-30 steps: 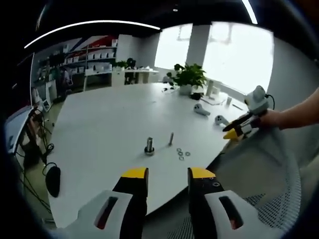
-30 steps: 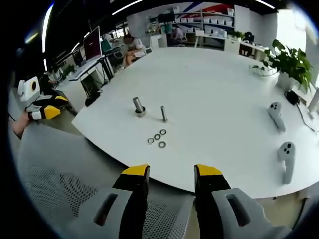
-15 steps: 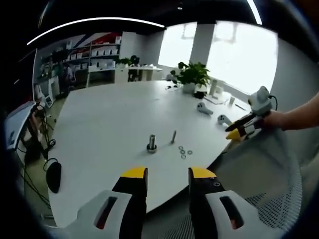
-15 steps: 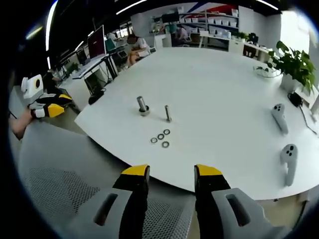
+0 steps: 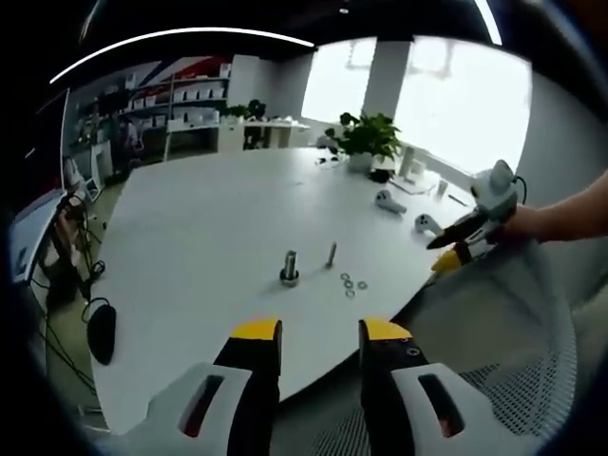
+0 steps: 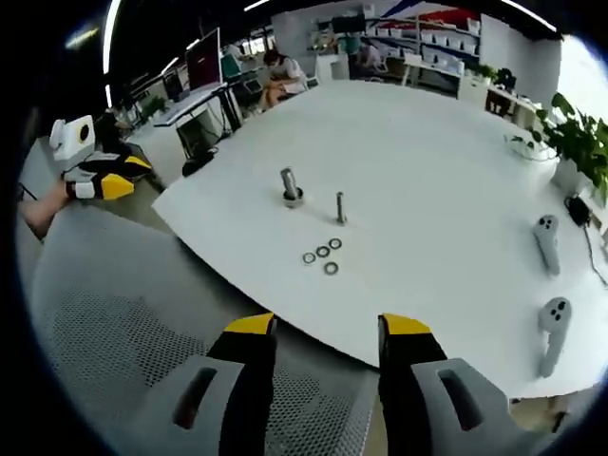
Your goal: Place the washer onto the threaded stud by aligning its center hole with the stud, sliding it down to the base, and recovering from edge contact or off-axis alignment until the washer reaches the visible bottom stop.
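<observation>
We hold left gripper (image 5: 315, 332) and right gripper (image 6: 323, 328) jaws apart, empty, short of table (image 6: 446, 180); washers (image 6: 323, 255) and stud (image 6: 339, 207) lie well ahead.

The three washers (image 6: 323, 255) on the white table (image 6: 446, 180) are too small to show their holes clearly — mere rings. The thin stud (image 6: 340, 207) shows no readable thread. The table's right edge runs out of the right gripper view.
</observation>
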